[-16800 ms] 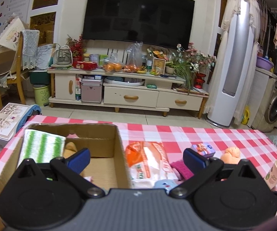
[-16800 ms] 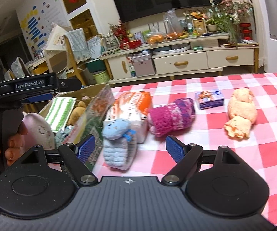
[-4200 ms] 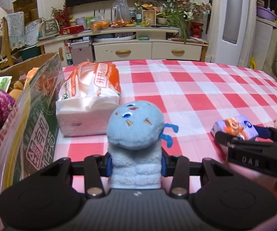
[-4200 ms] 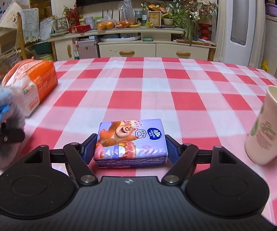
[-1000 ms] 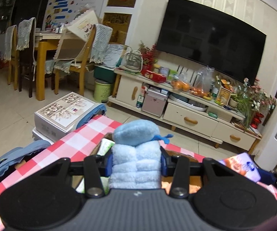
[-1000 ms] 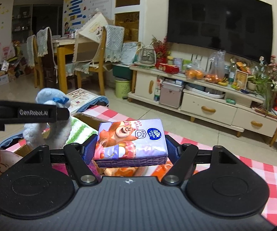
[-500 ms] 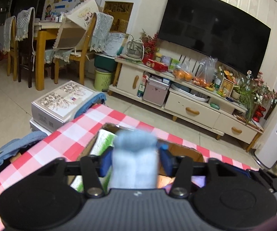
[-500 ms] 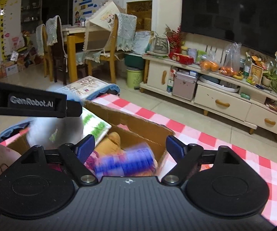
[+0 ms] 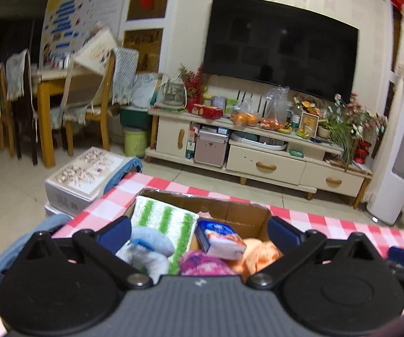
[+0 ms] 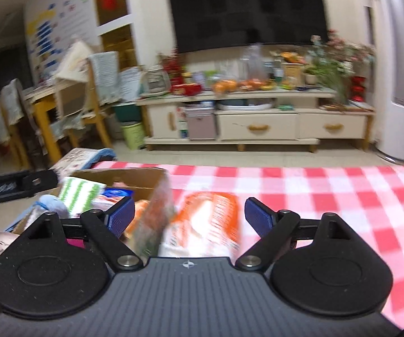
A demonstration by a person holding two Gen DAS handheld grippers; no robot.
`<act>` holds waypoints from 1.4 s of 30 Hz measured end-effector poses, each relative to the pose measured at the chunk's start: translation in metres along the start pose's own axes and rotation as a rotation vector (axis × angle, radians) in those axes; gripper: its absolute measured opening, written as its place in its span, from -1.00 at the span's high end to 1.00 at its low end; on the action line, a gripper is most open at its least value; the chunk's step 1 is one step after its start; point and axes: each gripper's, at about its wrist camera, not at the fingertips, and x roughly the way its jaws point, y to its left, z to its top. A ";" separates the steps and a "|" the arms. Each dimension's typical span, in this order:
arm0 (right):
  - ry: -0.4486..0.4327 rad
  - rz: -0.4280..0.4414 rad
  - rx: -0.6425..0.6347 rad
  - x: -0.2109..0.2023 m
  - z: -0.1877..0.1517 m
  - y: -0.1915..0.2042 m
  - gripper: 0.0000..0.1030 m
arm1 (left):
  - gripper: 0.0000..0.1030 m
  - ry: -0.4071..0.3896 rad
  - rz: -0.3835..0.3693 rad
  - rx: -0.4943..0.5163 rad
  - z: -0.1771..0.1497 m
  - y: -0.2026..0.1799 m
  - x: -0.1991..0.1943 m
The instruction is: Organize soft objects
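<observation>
My left gripper (image 9: 199, 231) hangs over the cardboard box (image 9: 230, 205), its jaws opening with nothing gripped between them. Beneath it in the box lie the blue plush toy (image 9: 151, 248), the purple tissue pack (image 9: 218, 240), a green-striped cloth (image 9: 164, 221), a pink knit piece (image 9: 202, 264) and an orange plush (image 9: 260, 252). My right gripper (image 10: 189, 215) is beside the box (image 10: 123, 177), jaws opening and holding nothing. An orange-and-white tissue bag (image 10: 207, 224) lies on the table below and ahead of it, blurred. The left gripper (image 10: 13, 185) shows at that view's left edge.
The table wears a red-and-white checked cloth (image 10: 314, 196), bare to the right of the bag. A white carton (image 9: 84, 174) and blue bag sit on the floor past the table's left corner. A TV stand (image 9: 258, 163) and wooden chairs (image 9: 89, 106) stand farther off.
Both grippers opened. The blue plush dropped from the left one into the box, the tissue pack from the right one. The right gripper then swung rightward toward the orange bag.
</observation>
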 end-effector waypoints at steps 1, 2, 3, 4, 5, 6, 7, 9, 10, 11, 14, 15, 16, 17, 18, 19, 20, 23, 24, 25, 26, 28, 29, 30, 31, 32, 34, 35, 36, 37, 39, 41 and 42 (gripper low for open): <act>0.000 -0.015 0.011 -0.008 -0.004 -0.004 -1.00 | -0.98 -0.003 -0.001 0.018 -0.003 -0.003 -0.006; 0.001 -0.026 0.022 -0.014 -0.008 -0.007 -1.00 | -0.98 -0.001 0.002 0.033 -0.007 -0.005 -0.012; 0.004 -0.038 0.034 -0.022 -0.012 -0.010 -1.00 | -0.98 0.004 0.005 0.048 -0.012 -0.007 -0.018; 0.008 -0.046 0.043 -0.026 -0.014 -0.013 -1.00 | -0.98 0.011 0.008 0.059 -0.017 -0.008 -0.023; 0.014 -0.052 0.052 -0.032 -0.017 -0.016 -1.00 | -0.98 0.022 0.011 0.065 -0.022 -0.009 -0.028; 0.022 -0.054 0.060 -0.037 -0.019 -0.018 -1.00 | -0.98 0.037 0.012 0.068 -0.027 -0.010 -0.035; 0.031 -0.053 0.067 -0.040 -0.020 -0.017 -1.00 | -0.98 0.047 0.008 0.067 -0.031 -0.009 -0.040; 0.041 -0.049 0.079 -0.050 -0.026 -0.018 -1.00 | -0.98 0.057 -0.001 0.067 -0.039 -0.011 -0.053; 0.042 -0.047 0.078 -0.057 -0.027 -0.018 -1.00 | -0.98 0.058 -0.003 0.072 -0.041 -0.011 -0.059; 0.040 -0.048 0.075 -0.063 -0.030 -0.016 -1.00 | -0.98 0.057 -0.001 0.080 -0.043 -0.013 -0.066; 0.041 -0.042 0.056 -0.084 -0.036 -0.011 -1.00 | -0.98 0.055 0.006 0.081 -0.047 -0.013 -0.083; 0.041 -0.040 0.049 -0.088 -0.037 -0.009 -1.00 | -0.98 0.054 0.003 0.076 -0.049 -0.012 -0.089; 0.039 -0.037 0.044 -0.092 -0.039 -0.009 -1.00 | -0.98 0.054 0.003 0.071 -0.050 -0.011 -0.095; 0.039 -0.033 0.039 -0.097 -0.040 -0.007 -1.00 | -0.98 0.056 0.006 0.069 -0.051 -0.011 -0.100; 0.040 -0.030 0.034 -0.103 -0.042 -0.005 -1.00 | -0.98 0.057 0.012 0.069 -0.052 -0.010 -0.105; 0.040 -0.028 0.030 -0.108 -0.044 -0.004 -1.00 | -0.98 0.055 0.015 0.070 -0.054 -0.010 -0.109; 0.041 -0.023 0.025 -0.113 -0.046 -0.002 -1.00 | -0.98 0.052 0.017 0.068 -0.056 -0.010 -0.114; 0.047 -0.015 0.000 -0.126 -0.052 0.007 -1.00 | -0.98 0.047 0.015 0.058 -0.061 -0.007 -0.127; 0.048 -0.010 -0.006 -0.130 -0.053 0.009 -1.00 | -0.98 0.048 0.015 0.056 -0.062 -0.006 -0.130; 0.047 -0.006 -0.009 -0.134 -0.055 0.011 -1.00 | -0.98 0.049 0.016 0.055 -0.063 -0.005 -0.133; 0.045 -0.003 -0.013 -0.137 -0.056 0.014 -1.00 | -0.98 0.047 0.018 0.056 -0.064 -0.004 -0.137; 0.040 0.003 -0.023 -0.144 -0.057 0.019 -1.00 | -0.98 0.041 0.023 0.061 -0.067 -0.003 -0.144; 0.038 0.006 -0.026 -0.147 -0.058 0.021 -1.00 | -0.98 0.039 0.025 0.064 -0.068 -0.002 -0.147; 0.038 0.009 -0.028 -0.150 -0.059 0.023 -1.00 | -0.98 0.035 0.027 0.067 -0.069 -0.001 -0.150; 0.039 0.014 -0.029 -0.152 -0.061 0.025 -1.00 | -0.98 0.032 0.029 0.068 -0.070 0.000 -0.153; 0.040 0.019 -0.031 -0.154 -0.062 0.026 -1.00 | -0.98 0.032 0.029 0.067 -0.071 0.001 -0.155; 0.039 0.024 -0.039 -0.157 -0.064 0.030 -1.00 | -0.98 0.029 0.025 0.064 -0.073 0.003 -0.159; 0.040 0.025 -0.045 -0.158 -0.066 0.032 -1.00 | -0.98 0.028 0.024 0.064 -0.074 0.005 -0.161; 0.041 0.026 -0.050 -0.160 -0.067 0.034 -1.00 | -0.98 0.025 0.024 0.064 -0.074 0.006 -0.163; 0.041 0.029 -0.052 -0.162 -0.067 0.036 -1.00 | -0.98 0.022 0.024 0.063 -0.075 0.006 -0.165; 0.038 0.031 -0.059 -0.166 -0.069 0.041 -1.00 | -0.98 0.019 0.023 0.062 -0.076 0.008 -0.168; 0.035 0.032 -0.068 -0.169 -0.070 0.043 -1.00 | -0.98 0.016 0.025 0.059 -0.076 0.011 -0.170; 0.034 0.033 -0.071 -0.170 -0.070 0.044 -1.00 | -0.98 0.015 0.025 0.058 -0.077 0.012 -0.171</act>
